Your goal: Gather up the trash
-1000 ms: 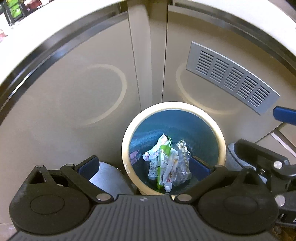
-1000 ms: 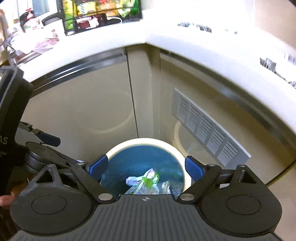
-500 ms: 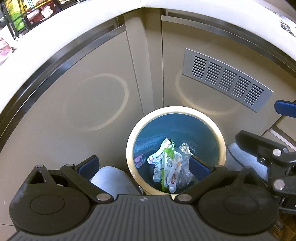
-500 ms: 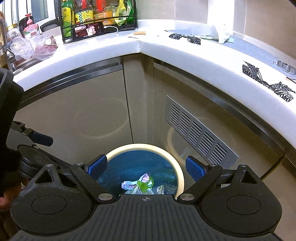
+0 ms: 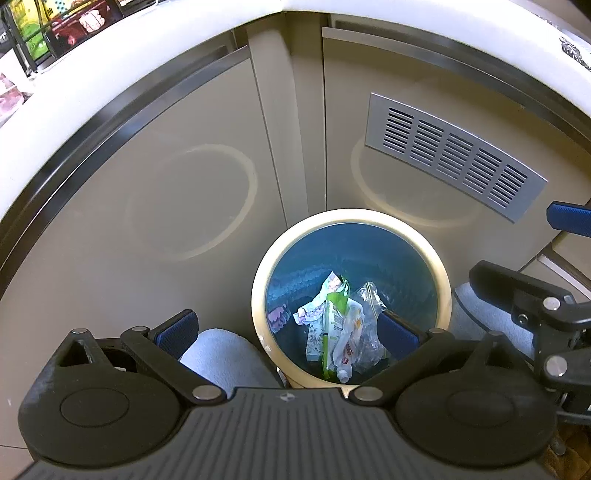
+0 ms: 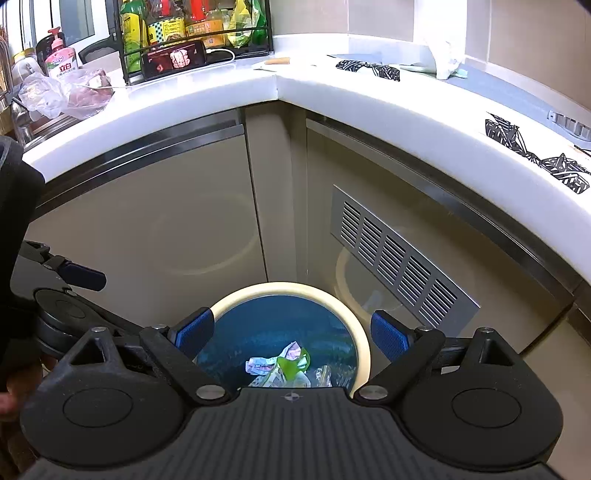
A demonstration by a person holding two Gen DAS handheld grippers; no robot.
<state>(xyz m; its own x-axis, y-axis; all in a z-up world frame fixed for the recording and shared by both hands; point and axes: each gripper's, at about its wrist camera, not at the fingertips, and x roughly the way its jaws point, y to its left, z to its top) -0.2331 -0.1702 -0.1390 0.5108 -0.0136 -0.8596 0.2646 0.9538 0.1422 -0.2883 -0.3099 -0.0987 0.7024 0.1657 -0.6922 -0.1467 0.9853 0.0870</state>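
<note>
A round bin with a cream rim [image 5: 258, 284] [image 6: 364, 347] and a blue liner stands on the floor in the cabinet corner. Crumpled wrappers and clear plastic [image 5: 334, 325] [image 6: 284, 363] lie at its bottom. My left gripper [image 5: 286, 326] hangs above the bin's near left edge, open and empty. My right gripper [image 6: 291, 332] hovers higher over the bin, open and empty too. In the left wrist view the right gripper's [image 5: 535, 306] black linkage shows at the right edge. The left gripper [image 6: 74, 275] shows at the left of the right wrist view.
Beige cabinet doors [image 6: 155, 236] and a grey vent grille [image 6: 399, 254] stand behind the bin. The white countertop [image 6: 332, 92] above carries a bottle rack [image 6: 192, 33], a plastic bag [image 6: 55, 94] and black patterned scraps [image 6: 535, 153]. A grey slipper [image 5: 225, 358] shows below.
Both grippers have risen and pulled back from the bin, so the countertop comes into the right wrist view. The trash in the bin lies as before.
</note>
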